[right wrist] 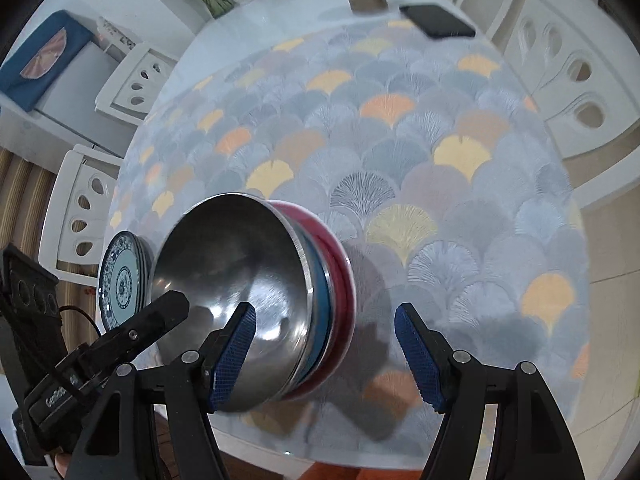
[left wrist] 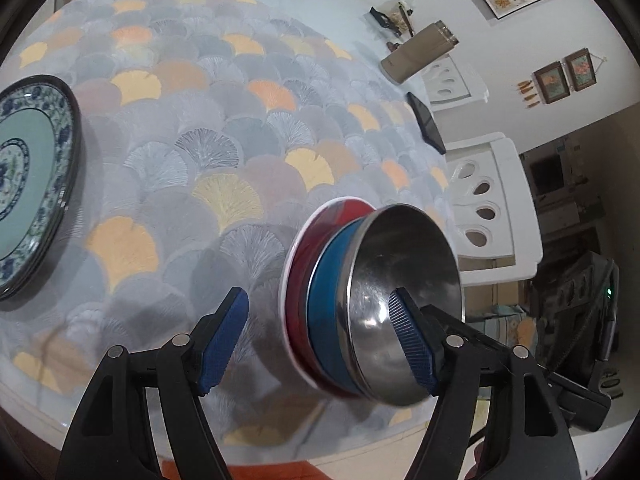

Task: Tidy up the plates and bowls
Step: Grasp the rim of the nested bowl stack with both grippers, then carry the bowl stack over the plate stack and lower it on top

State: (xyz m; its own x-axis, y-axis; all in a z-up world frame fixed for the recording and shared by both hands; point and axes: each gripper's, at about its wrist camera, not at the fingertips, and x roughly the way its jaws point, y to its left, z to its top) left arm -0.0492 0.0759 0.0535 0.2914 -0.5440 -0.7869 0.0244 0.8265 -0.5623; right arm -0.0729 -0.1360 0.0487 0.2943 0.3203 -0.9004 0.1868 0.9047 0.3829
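Left gripper [left wrist: 320, 336] first: its blue-padded jaws stand well apart, the stack of bowls between them, one finger [left wrist: 412, 340] reaching inside the steel bowl [left wrist: 404, 280] and the other finger out in the open on the far side of the stack, clear of it, so nothing is clamped. Over to the right gripper [right wrist: 325, 354]: same picture mirrored, jaws wide, one finger [right wrist: 236, 352] lying against the steel bowl's inner wall, the other finger [right wrist: 420, 356] off to the side over bare cloth; whether either inner pad actually presses the metal, I cannot tell. The stack itself: steel bowl on top, a blue bowl [left wrist: 326, 304] under it, a red bowl [left wrist: 298, 264] with a white rim at the bottom, nested together on the table [right wrist: 400, 152] near its front edge, a dark shadow just beside them. Further out, a blue-and-white patterned plate [left wrist: 28, 184] with a pale green centre sits well apart from the bowls, at the table's side, apparently with more plates beneath it. The tablecloth is a fan-scale pattern in grey, yellow and orange. At the far side, a black phone [right wrist: 438, 20] lies on the cloth, a tan cylindrical bottle [left wrist: 418, 50] stands beyond it, and white chairs [left wrist: 488, 204] ring the table.
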